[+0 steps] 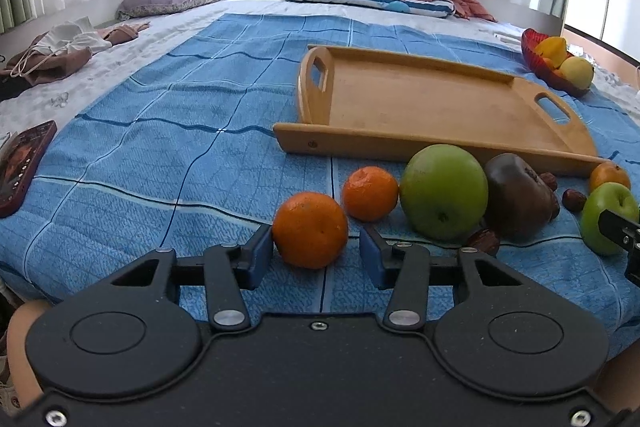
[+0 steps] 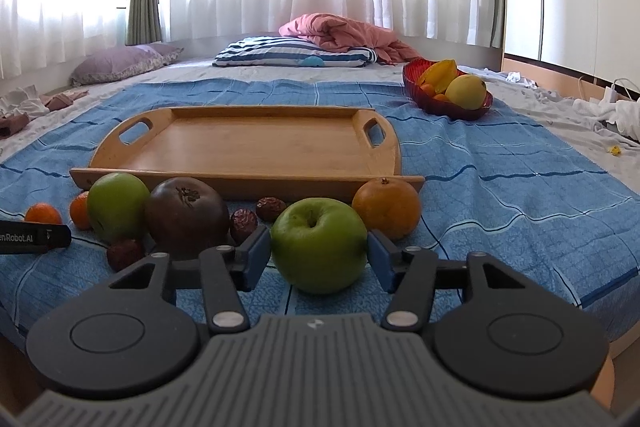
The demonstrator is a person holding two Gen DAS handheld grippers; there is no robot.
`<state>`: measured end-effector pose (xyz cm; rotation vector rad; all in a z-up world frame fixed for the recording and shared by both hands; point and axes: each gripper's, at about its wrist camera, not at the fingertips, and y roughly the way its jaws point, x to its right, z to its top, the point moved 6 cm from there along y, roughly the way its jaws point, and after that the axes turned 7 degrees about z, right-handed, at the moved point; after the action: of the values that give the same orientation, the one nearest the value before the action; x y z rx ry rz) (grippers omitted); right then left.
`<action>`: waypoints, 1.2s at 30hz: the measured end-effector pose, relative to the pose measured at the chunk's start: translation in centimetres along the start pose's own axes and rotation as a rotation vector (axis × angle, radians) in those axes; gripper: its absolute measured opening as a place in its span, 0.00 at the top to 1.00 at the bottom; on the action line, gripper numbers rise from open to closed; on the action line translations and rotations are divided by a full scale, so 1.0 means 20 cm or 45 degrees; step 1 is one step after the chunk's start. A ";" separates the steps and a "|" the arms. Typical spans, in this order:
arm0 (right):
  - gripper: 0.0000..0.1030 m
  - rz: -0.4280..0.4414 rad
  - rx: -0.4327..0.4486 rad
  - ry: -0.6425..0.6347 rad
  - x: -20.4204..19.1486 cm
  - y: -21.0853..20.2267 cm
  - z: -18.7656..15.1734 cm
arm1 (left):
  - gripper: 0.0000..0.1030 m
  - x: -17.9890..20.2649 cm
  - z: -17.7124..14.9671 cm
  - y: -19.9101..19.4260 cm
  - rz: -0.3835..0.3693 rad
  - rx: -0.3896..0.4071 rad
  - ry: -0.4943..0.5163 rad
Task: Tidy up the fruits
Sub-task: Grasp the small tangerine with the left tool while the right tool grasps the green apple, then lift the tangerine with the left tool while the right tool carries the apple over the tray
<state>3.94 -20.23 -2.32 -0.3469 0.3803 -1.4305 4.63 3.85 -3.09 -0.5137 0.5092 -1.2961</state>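
Note:
Fruit lies on a blue bedspread in front of an empty wooden tray (image 1: 420, 107) (image 2: 248, 143). My left gripper (image 1: 316, 247) is open, its jaws either side of a small orange (image 1: 310, 229); the left pad touches it, the right stands off. Beyond lie a second orange (image 1: 370, 193), a large green apple (image 1: 444, 191) and a dark brown fruit (image 1: 518, 197). My right gripper (image 2: 318, 251) is open around a green apple (image 2: 318, 243), pads close to its sides. An orange (image 2: 386, 207), the brown fruit (image 2: 186, 215), the other green apple (image 2: 116, 205) and several dried dates (image 2: 244, 221) lie around it.
A red bowl (image 2: 444, 107) (image 1: 550, 73) with yellow and orange fruit stands right of the tray. A phone (image 1: 20, 167) lies at the bedspread's left edge. Pillows (image 2: 296, 53), a pink blanket and clothes lie at the far end. The left gripper's tip (image 2: 32, 237) shows at left.

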 end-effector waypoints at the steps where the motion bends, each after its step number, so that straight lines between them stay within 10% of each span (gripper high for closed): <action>1: 0.33 -0.005 -0.006 0.002 0.00 0.00 0.00 | 0.59 0.00 0.00 0.00 0.005 0.004 0.002; 36: 0.41 0.125 0.073 0.176 0.10 0.00 0.13 | 0.63 0.00 0.28 -0.05 -0.081 0.105 -0.021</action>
<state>5.41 -22.30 -0.09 -0.1807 0.4617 -1.3697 7.25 3.94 1.86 -0.4750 0.4270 -1.3669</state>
